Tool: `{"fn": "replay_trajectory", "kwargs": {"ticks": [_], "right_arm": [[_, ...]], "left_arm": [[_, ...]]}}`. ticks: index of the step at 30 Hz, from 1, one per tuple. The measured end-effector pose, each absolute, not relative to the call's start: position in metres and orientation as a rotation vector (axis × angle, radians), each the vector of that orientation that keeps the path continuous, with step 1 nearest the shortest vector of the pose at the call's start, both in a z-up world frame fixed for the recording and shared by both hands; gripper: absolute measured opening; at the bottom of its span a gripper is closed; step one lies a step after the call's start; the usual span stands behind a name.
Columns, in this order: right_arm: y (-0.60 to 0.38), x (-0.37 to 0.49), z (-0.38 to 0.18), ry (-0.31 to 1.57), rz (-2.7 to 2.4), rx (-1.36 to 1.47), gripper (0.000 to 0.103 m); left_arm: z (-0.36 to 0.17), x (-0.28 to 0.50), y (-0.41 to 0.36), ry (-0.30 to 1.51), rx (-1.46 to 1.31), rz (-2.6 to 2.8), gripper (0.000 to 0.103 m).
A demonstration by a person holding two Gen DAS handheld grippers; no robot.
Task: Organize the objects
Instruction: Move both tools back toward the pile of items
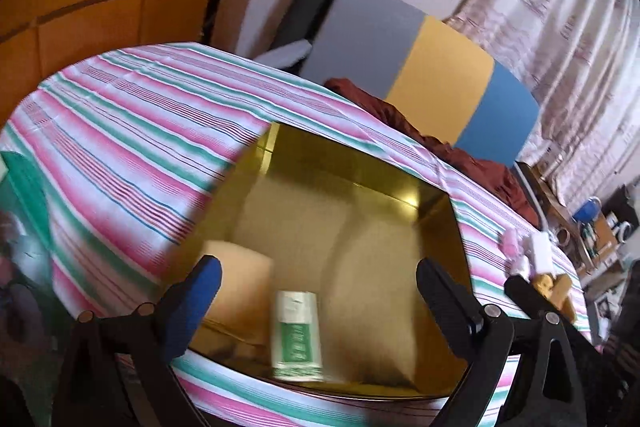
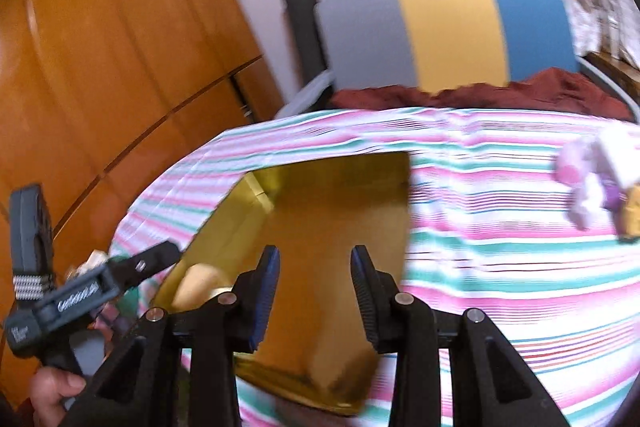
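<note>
Left claw (image 1: 318,279): jaws wide apart, nothing between them, hanging over the near end of the gold box (image 1: 434,203). Blue pad (image 1: 204,277) on its left finger, the other finger black.

Right claw (image 2: 314,267): jaws set narrow with a clear gap, nothing gripped, over the same gold box (image 2: 256,193) at its near edge. Both views are motion-blurred.

Inside the box: a small green and white packet (image 1: 297,335) stands on the shiny floor near the front wall, roughly midway between the left fingers. A pale tan block (image 1: 240,269) sits just left of it, near the left wall; in the right wrist view the same block (image 2: 198,285) shows at the box's near left corner.

Box sits open on a striped cloth (image 1: 132,115) in pink, green and white covering the table.

Well right of the box on the cloth: a loose cluster of small things (image 2: 592,187), pink, white and yellow, too blurred to identify.

The left claw's body (image 2: 80,291) shows at the left edge of the right wrist view, a hand (image 2: 50,391) on its grip.

Behind the table: a chair back (image 2: 444,27) in grey, yellow and blue with a dark red cloth (image 2: 520,93) below it.
</note>
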State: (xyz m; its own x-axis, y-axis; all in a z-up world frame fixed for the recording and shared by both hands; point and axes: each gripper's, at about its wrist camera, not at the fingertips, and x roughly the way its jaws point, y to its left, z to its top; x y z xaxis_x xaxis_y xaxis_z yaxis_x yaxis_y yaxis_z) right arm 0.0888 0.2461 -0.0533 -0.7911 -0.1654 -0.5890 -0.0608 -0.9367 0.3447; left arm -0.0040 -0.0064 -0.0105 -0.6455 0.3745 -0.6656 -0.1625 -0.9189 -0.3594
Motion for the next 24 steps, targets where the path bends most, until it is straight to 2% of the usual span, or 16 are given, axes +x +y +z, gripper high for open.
{"fn": "replay_trajectory", "kwargs": {"ticks": [6, 19, 24], "right_arm": [[0.311, 0.117, -0.062, -0.61, -2.997, 1.042, 0.037], [0.477, 0.2, -0.103, -0.745, -3.338, 1.306, 0.038], [0.553, 0.23, -0.109, -0.897, -3.456, 1.375, 0.04]], "left_arm": [[-0.01, 0.005, 0.045, -0.381, -1.155, 2.459, 0.099], [-0.009, 0.051, 0.186, -0.046, -1.121, 2.165, 0.103], [-0.019, 0.069, 0.21, 0.012, -1.149, 2.093, 0.103]]}}
